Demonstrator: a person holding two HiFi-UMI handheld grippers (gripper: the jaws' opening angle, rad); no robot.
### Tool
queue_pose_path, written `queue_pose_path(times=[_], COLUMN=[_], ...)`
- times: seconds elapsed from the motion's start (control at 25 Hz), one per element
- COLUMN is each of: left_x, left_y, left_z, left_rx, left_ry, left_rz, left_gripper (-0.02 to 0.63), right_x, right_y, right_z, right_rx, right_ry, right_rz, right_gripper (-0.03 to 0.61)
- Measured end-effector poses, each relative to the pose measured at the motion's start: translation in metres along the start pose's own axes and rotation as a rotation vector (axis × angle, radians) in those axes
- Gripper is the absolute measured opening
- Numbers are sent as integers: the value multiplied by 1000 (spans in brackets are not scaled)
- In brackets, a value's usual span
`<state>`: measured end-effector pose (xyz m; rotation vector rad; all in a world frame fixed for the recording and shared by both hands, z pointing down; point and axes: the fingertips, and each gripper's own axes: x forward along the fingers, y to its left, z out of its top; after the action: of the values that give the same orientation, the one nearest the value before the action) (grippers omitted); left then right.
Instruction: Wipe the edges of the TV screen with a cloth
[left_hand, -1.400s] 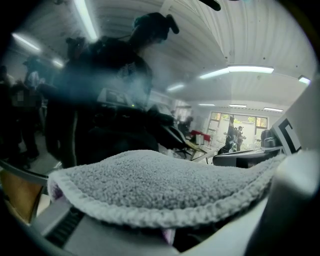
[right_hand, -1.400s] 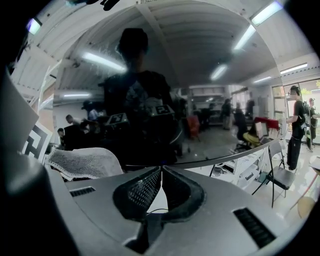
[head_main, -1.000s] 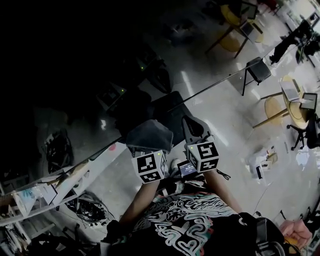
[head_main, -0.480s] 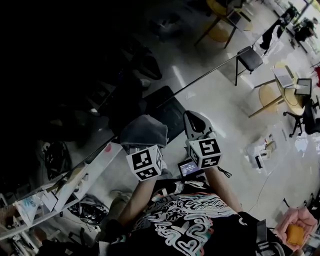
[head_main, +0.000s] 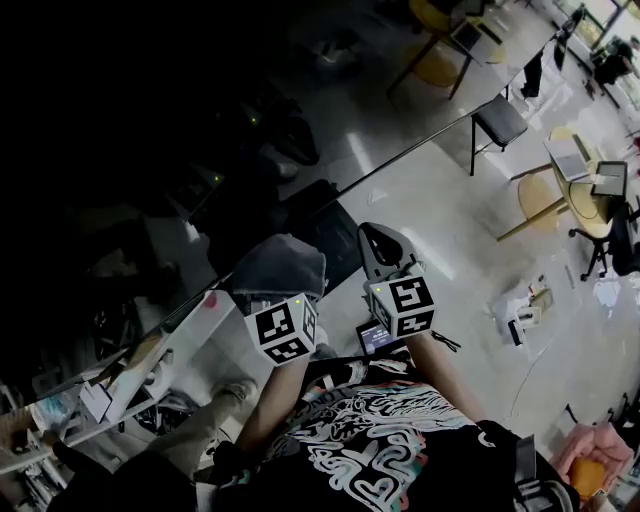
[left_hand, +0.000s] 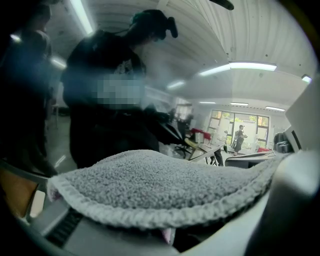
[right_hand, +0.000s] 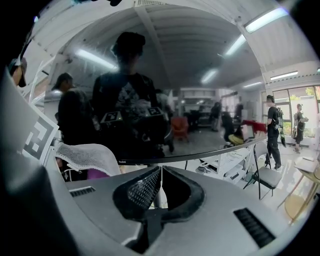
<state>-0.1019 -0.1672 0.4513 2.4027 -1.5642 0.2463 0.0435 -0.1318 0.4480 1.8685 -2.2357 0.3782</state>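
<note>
Head view: the cloth, clamped in the left gripper's jaws, has crept toward 8 o'clock along the TV screen's lower edge, so wiping seems under way. At its 3 o'clock the right gripper rides pinched together, empty.

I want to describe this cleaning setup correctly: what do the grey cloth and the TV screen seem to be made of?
Grey cloth: soft, looped pile, probably terry or microfibre. It looks matte and nubbly, with a stitched hem along its edge.
TV screen: dark, glossy panel, either glass or hard plastic. It mirrors the person, the room and the ceiling lights.
</note>
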Motion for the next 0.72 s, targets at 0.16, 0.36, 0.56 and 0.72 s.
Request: queue_pose_path(times=[0.16,0.36,0.56,0.72], left_x=[9,18,32,41], left_y=[-16,-31,-51,-64], left_z=[1,3,6,8], left_rx=[4,11,17,19], left_ry=[4,10,16,19], left_rz=[-3,-11,-15,-17], left_gripper=[32,32,32,32], right_x=[5,12,19,22], right_y=[-16,-27,-45,-60], right_z=[5,9,11,12], right_rx=[3,0,4,8], right_ry=[-9,-12,-6,-3], right_rz=[15,42,63,69], right_gripper=[31,31,30,31])
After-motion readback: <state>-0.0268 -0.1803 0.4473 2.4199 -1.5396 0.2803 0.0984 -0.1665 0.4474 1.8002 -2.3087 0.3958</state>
